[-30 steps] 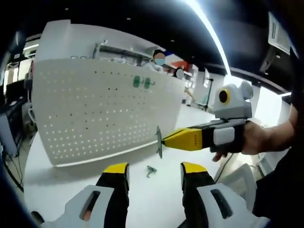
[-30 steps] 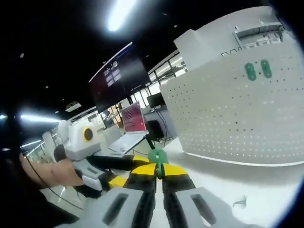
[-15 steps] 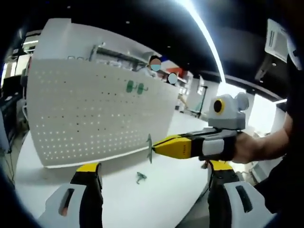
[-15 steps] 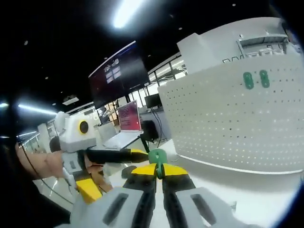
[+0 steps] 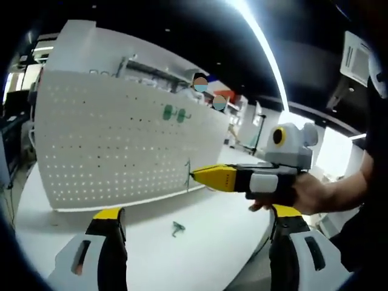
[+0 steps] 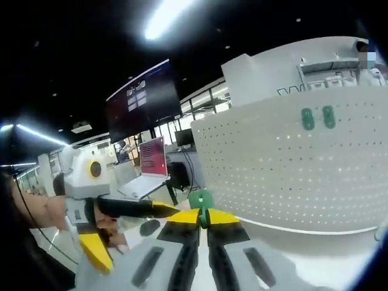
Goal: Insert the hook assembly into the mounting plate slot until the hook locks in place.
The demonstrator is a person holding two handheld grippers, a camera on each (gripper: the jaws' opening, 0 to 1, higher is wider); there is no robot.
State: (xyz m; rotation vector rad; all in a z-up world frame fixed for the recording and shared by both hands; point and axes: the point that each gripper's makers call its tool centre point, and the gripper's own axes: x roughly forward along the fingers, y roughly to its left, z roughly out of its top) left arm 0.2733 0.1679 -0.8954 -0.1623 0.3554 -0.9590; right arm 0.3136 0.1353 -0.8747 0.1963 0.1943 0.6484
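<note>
Jaws pinch green hook [image 6: 200, 199]; pegboard [image 6: 291, 163] on white table [image 5: 206, 233].

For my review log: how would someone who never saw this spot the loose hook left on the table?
Start at the white pegboard standing on the white table. In front of its lower edge lies a small grey-green hook, alone on the tabletop, unlike the green pair mounted high on the board.
</note>
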